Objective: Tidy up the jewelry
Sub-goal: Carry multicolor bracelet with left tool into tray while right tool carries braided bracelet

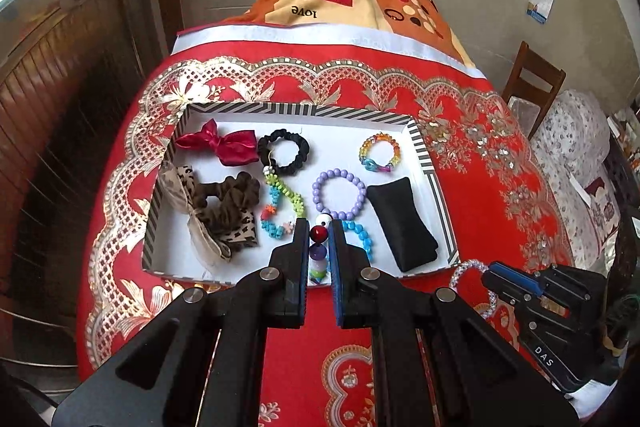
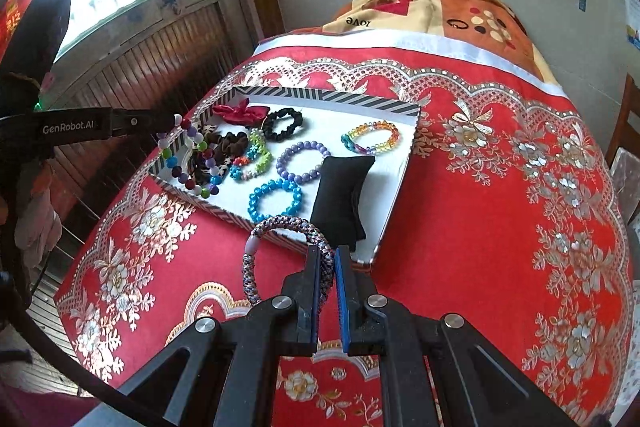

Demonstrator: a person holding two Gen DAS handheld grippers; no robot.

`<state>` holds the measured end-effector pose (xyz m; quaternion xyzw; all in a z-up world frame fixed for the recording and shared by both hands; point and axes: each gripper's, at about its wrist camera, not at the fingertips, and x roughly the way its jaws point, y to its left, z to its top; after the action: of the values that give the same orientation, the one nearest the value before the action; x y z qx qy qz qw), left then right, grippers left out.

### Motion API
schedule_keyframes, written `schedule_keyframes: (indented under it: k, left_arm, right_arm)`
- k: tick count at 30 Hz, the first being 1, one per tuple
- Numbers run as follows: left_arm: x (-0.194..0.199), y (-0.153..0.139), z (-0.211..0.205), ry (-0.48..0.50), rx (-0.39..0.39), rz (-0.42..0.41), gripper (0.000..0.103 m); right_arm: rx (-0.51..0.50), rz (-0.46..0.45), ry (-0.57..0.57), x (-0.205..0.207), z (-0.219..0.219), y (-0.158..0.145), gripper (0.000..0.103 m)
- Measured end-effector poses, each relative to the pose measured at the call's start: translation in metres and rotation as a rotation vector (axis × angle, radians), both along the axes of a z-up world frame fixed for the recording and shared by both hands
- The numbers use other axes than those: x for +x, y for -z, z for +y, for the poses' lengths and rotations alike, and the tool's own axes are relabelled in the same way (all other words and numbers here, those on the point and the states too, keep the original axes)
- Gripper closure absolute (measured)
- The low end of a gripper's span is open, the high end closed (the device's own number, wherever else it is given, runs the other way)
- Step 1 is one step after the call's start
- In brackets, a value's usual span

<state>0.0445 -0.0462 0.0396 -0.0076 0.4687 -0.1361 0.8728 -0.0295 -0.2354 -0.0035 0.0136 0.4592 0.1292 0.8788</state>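
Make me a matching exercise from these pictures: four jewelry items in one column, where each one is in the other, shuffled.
Items:
1. multicolour bead bracelet
2. braided bracelet
3. purple bead bracelet
4. rainbow bracelet

Places:
A. lying in the tray beside the black cushion
B. pinched in the right hand-held gripper
C. lying near the tray's far right corner
D. hanging from the left hand-held gripper

Pairs: 1-D, 2-B, 3-A, 4-C
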Motion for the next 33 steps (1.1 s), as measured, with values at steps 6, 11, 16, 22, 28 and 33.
schedule_keyframes:
  k: [6, 11, 16, 22, 28, 33]
  left_arm:
    - [0.012, 0.008, -0.003, 0.011, 0.008, 0.015, 0.095]
    - [0.022, 0.015, -0.007, 0.023, 0.008, 0.030, 0.095]
    - [0.031, 0.023, -0.012, 0.037, 0.001, 0.049, 0.095]
    - [0.043, 0.042, -0.003, 0.020, -0.001, 0.092, 0.095]
    - [0.050, 0.061, 0.017, -0.027, 0.002, 0.133, 0.095]
    - [0.052, 0.076, 0.026, -0.053, -0.003, 0.167, 0.095]
  right_arm:
    - [0.005, 0.010, 0.007, 0.020, 0.002, 0.004, 0.096]
    - [0.010, 0.020, 0.009, 0.040, 0.005, 0.009, 0.097]
    - [0.019, 0.031, 0.010, 0.065, 0.009, 0.013, 0.097]
    - [0.002, 0.043, -0.011, 0.097, 0.020, 0.020, 0.097]
    - [0.009, 0.067, -0.017, 0.113, 0.019, 0.026, 0.096]
    - [0.016, 0.121, -0.002, 0.128, 0.016, 0.038, 0.096]
